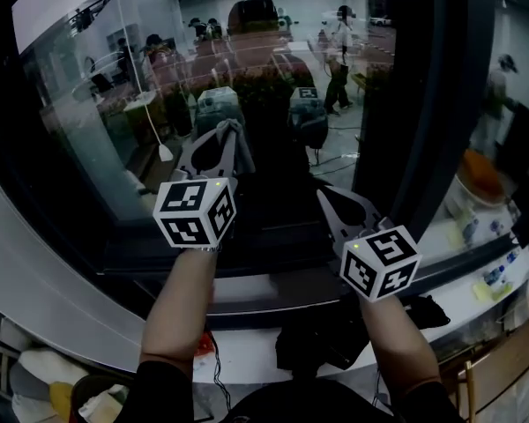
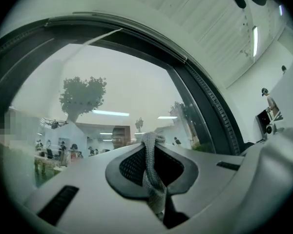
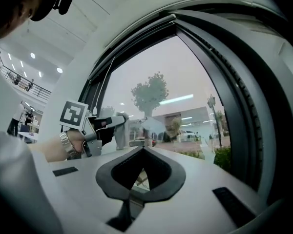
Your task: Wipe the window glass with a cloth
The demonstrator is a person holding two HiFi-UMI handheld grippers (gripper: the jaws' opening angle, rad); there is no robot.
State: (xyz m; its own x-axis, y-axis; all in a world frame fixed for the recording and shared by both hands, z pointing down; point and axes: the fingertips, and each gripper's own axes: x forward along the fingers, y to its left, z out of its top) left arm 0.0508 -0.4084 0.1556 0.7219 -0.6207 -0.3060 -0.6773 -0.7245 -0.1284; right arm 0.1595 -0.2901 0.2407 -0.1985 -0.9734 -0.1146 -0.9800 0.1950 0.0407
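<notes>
The window glass (image 1: 97,122) fills the view ahead and mirrors an indoor hall. My left gripper (image 1: 229,130) points up at the pane, shut on a grey knitted cloth (image 2: 152,172) that runs up between its jaws and bunches at the tips. From the right gripper view the cloth (image 3: 121,134) hangs at the left gripper (image 3: 118,123) tips, close to the glass; contact cannot be told. My right gripper (image 1: 328,199) is lower and to the right, near the pane, and its jaws meet with nothing between them (image 3: 143,148).
A thick dark window frame (image 1: 423,104) stands upright just right of my right gripper. Below runs a white sill (image 1: 256,282), with a dark crumpled thing (image 1: 335,337) beneath it. A counter (image 1: 476,236) with small items lies at the far right.
</notes>
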